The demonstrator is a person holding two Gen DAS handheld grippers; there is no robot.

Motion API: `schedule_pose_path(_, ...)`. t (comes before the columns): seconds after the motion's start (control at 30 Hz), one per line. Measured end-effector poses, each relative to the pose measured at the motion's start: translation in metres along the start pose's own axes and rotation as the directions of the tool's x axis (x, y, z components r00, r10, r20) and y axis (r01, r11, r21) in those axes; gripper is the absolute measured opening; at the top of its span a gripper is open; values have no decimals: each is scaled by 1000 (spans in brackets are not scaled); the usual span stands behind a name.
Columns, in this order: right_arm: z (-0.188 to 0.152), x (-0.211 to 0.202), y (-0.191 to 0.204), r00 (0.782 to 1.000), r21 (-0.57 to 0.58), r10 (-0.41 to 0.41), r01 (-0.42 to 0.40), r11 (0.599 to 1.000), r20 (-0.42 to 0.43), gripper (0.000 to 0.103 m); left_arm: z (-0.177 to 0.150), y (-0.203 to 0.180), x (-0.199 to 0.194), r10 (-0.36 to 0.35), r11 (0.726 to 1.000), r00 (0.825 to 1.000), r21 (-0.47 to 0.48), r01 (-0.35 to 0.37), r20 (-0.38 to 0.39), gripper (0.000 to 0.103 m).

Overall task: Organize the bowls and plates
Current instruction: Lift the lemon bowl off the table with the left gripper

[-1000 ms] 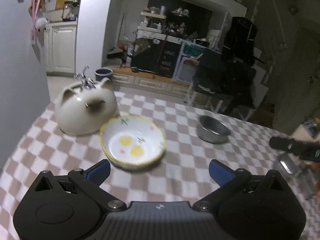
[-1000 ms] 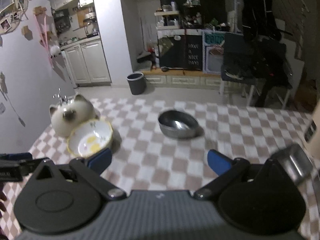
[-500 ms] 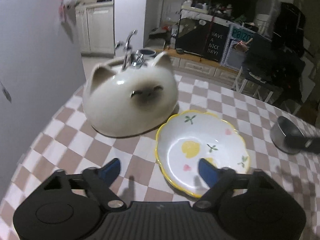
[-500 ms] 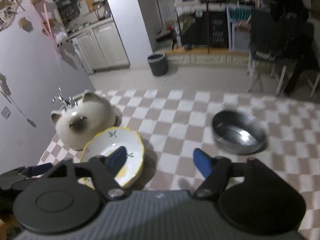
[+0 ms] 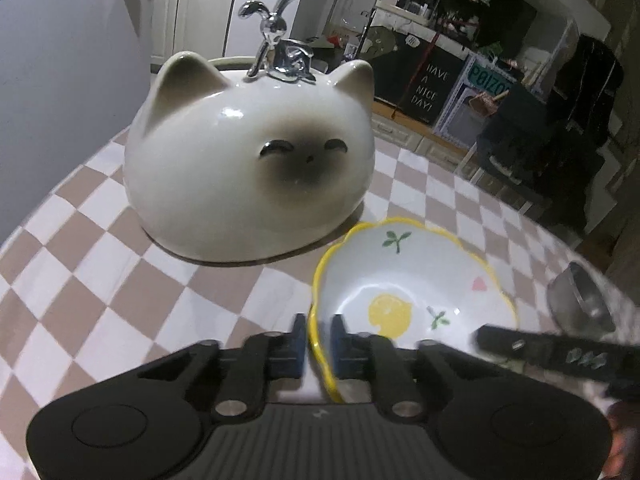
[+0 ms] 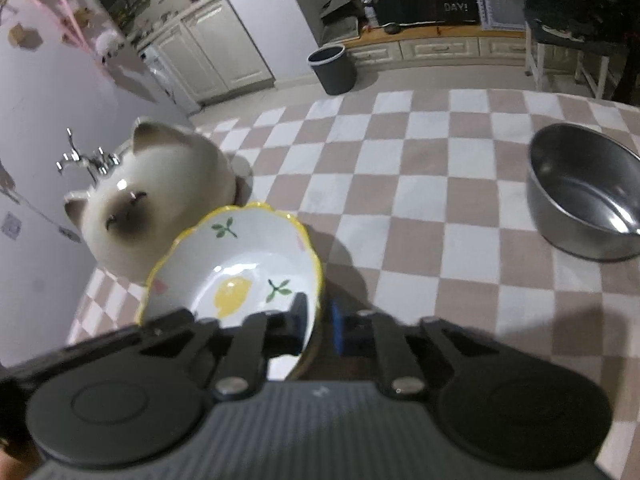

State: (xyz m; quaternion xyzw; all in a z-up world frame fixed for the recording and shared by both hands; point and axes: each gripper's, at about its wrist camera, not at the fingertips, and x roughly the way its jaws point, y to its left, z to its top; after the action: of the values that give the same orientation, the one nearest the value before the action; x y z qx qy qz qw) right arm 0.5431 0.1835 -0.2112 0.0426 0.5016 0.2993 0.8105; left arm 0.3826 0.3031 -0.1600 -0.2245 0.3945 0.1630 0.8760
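Bowl status: white ceramic bowl with wavy yellow rim and lemon-and-leaf print (image 5: 404, 304) is sitting on the pink-and-white checkered tablecloth (image 5: 120, 280), just beside the white ceramic cat-shaped sink with a chrome rabbit-eared tap (image 5: 248, 160). Left gripper (image 5: 319, 344) is clamping the bowl's rim on the near-left side, one blue pad outside the wall and one inside; its jaws have just been closing onto it. Right gripper (image 6: 317, 328) is clamping the opposite edge of the same bowl the same way, its jaws also having just been closing with the rim between them. Round stainless steel bowl (image 6: 588, 196) is standing well apart to the right on the cloth, untouched. Right-hand tool body is showing blurred in the left view.
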Motion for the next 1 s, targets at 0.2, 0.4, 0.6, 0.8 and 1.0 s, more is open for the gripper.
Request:
schedule_pose_path(0.2, 1, 8, 11, 999, -62, -49, 48, 997, 0, 12, 3, 0, 2, -8, 1000, 1000, 14, 8, 0, 10)
schedule_pose_path(0.4, -7, -2, 18, 996, -127, -92, 92, 988, 2, 12, 2, -4, -3, -25, 999, 999, 25, 26, -40, 10)
schedule_pose_path(0.6, -13, -32, 7, 994, -76, -103, 105, 992, 34, 13, 2, -33, -29, -45, 992, 999, 121, 46, -15, 10)
schedule_pose_path(0.8, -18, -87, 6, 989, -72, -106, 114, 991, 100, 12, 2, -58, -72, -87, 984, 995, 162, 79, 43, 10)
schedule_pose_path(1.0, -33, -148, 8, 985, -71, -108, 118, 990, 135, 12, -15, -80, -123, -122, 973, 989, 209, 102, 87, 10)
